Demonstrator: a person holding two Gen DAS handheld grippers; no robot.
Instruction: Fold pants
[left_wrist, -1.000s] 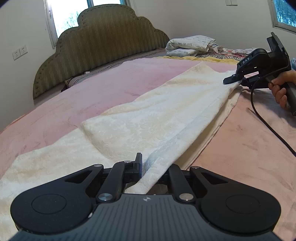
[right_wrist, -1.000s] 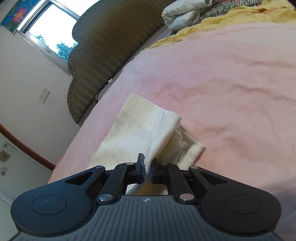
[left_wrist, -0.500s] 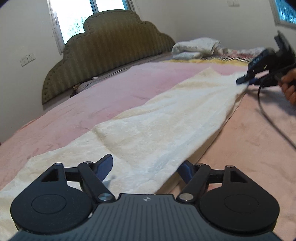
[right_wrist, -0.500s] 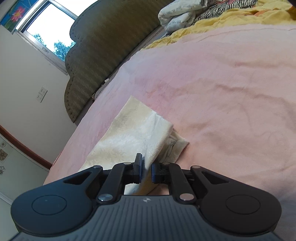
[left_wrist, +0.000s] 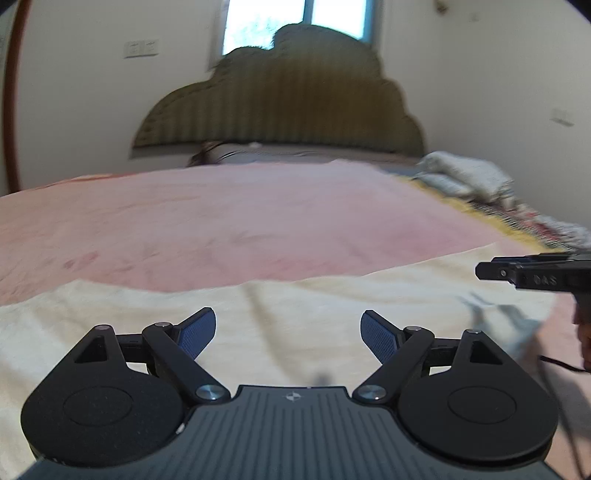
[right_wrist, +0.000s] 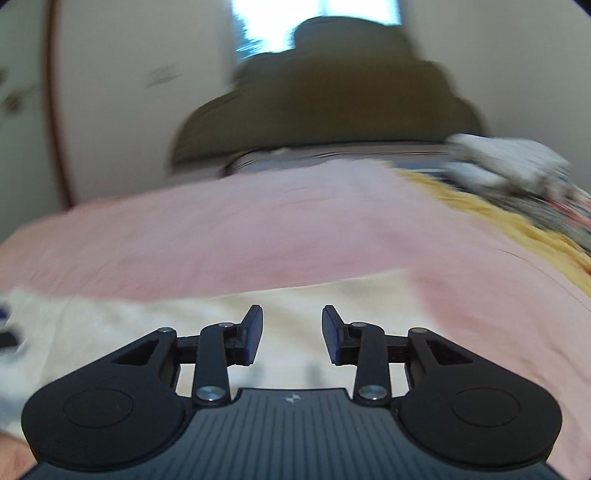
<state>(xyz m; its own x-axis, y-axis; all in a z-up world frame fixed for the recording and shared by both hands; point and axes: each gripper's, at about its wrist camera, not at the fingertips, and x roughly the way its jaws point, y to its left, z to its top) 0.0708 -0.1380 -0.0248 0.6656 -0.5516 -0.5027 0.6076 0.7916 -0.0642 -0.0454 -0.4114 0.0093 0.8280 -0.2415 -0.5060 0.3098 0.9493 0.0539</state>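
Since second ago both let go: left hand-held gripper (left_wrist: 288, 334) jaws opening wide, empty; right hand-held gripper (right_wrist: 291, 334) opening, empty. Cream textured cotton pants (left_wrist: 295, 306) flat on pink bedspread (left_wrist: 240, 221), just ahead and beneath. Soft, light, limp; pinch hem edges.

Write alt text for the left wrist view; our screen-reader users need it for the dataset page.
The left gripper, jaws opening with nothing between them, hangs over cream pants lying flat on a pink bedspread. The right gripper enters at the right edge, above the pants. Behind stand an olive scalloped headboard and a window.
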